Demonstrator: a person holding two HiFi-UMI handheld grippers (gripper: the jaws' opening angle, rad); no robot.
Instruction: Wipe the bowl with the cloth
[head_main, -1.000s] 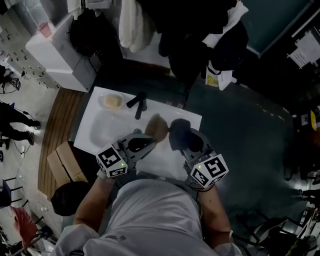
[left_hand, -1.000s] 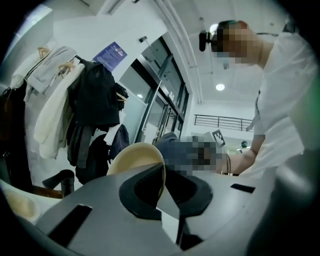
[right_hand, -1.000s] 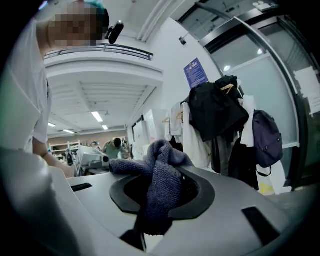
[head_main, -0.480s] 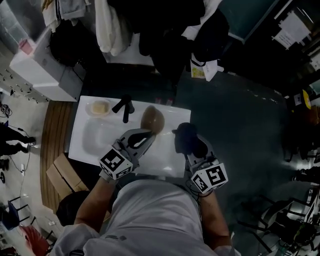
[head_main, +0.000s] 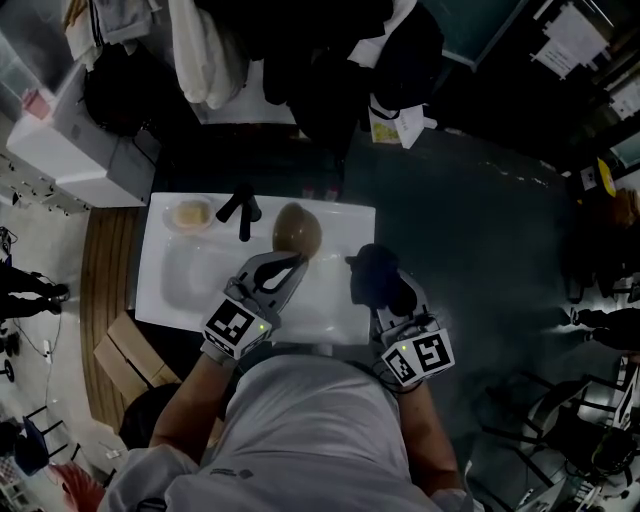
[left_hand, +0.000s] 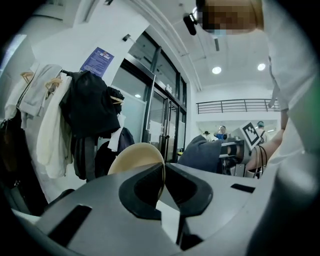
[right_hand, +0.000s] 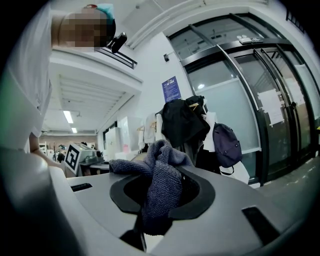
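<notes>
A tan bowl (head_main: 297, 229) is held up on edge above the white table (head_main: 170, 290), its rim pinched in my left gripper (head_main: 290, 262). In the left gripper view the bowl (left_hand: 135, 158) stands between the shut jaws of the left gripper (left_hand: 162, 187). My right gripper (head_main: 378, 285) is shut on a dark blue-grey cloth (head_main: 370, 268), a short way right of the bowl and not touching it. In the right gripper view the cloth (right_hand: 160, 185) bulges out of the right gripper (right_hand: 159, 207). The cloth (left_hand: 205, 155) also shows in the left gripper view.
On the table's far left sits a small clear dish with something yellow (head_main: 190, 214), and beside it a black tool (head_main: 242, 209). A coat rack with hanging clothes (head_main: 290, 60) stands beyond the table. A white cabinet (head_main: 70, 140) and a cardboard box (head_main: 125, 350) are at the left.
The bowl has been lifted and carried a little farther from me in the left gripper. The right gripper with the cloth has stayed close beside it. The head view has shifted.
</notes>
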